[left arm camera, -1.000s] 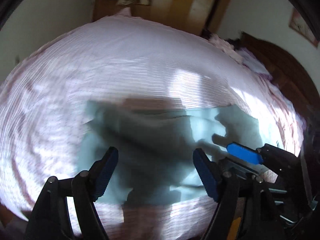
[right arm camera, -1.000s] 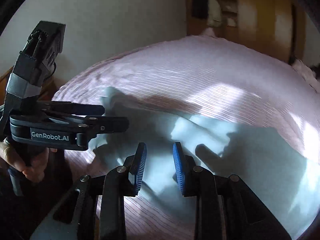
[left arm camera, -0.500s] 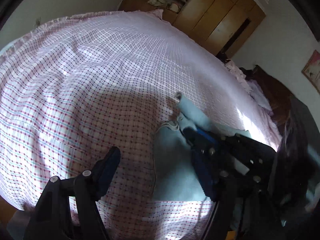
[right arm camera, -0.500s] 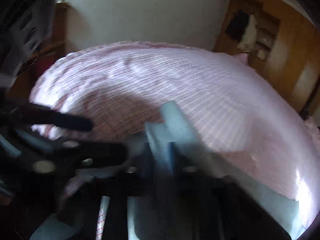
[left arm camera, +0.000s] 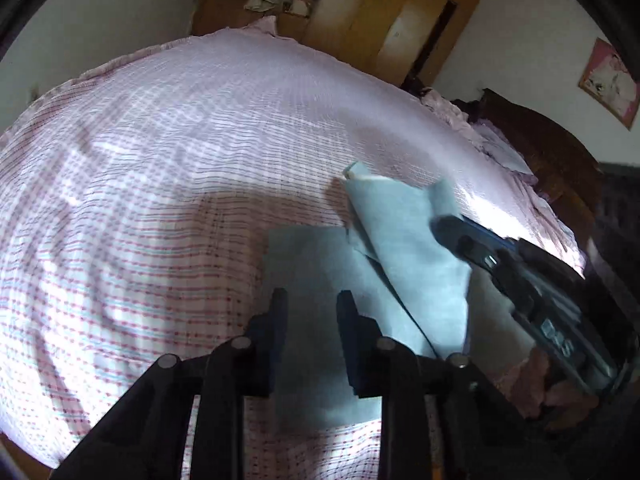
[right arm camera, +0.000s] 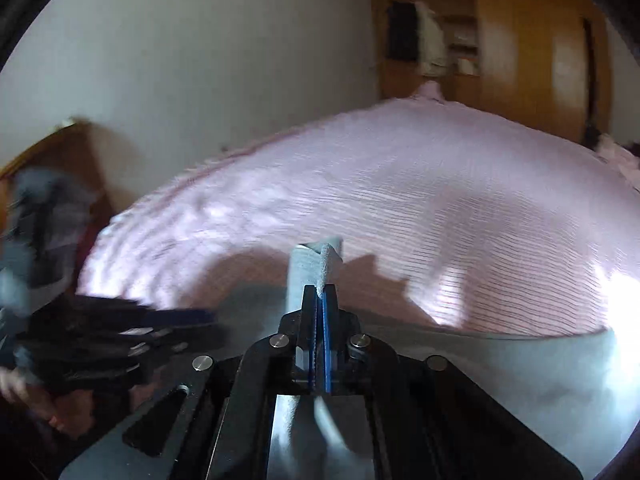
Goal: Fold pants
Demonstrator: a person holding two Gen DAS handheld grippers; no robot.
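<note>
Pale blue-grey pants (left arm camera: pixel 320 264) lie on a pink checked bedsheet (left arm camera: pixel 160 160). My left gripper (left arm camera: pixel 312 312) hovers over the near part of the pants with a narrow gap between its jaws, holding nothing. My right gripper (right arm camera: pixel 320 300) is shut on an edge of the pants (right arm camera: pixel 314 264) and lifts it off the bed. In the left wrist view the right gripper (left arm camera: pixel 460 232) holds up a flap of the cloth (left arm camera: pixel 408 240). The left gripper shows blurred at the left of the right wrist view (right arm camera: pixel 172 316).
The bed fills both views. A wooden wardrobe (left arm camera: pixel 360 12) stands past the far edge. A dark wooden headboard (left arm camera: pixel 540 152) and crumpled bedding (left arm camera: pixel 496 140) are at the right. A wooden piece of furniture (right arm camera: pixel 52 156) stands left of the bed.
My right gripper has closed on the pants edge and lifted it. My left gripper's jaws have narrowed from wide open and it has moved over the cloth.
</note>
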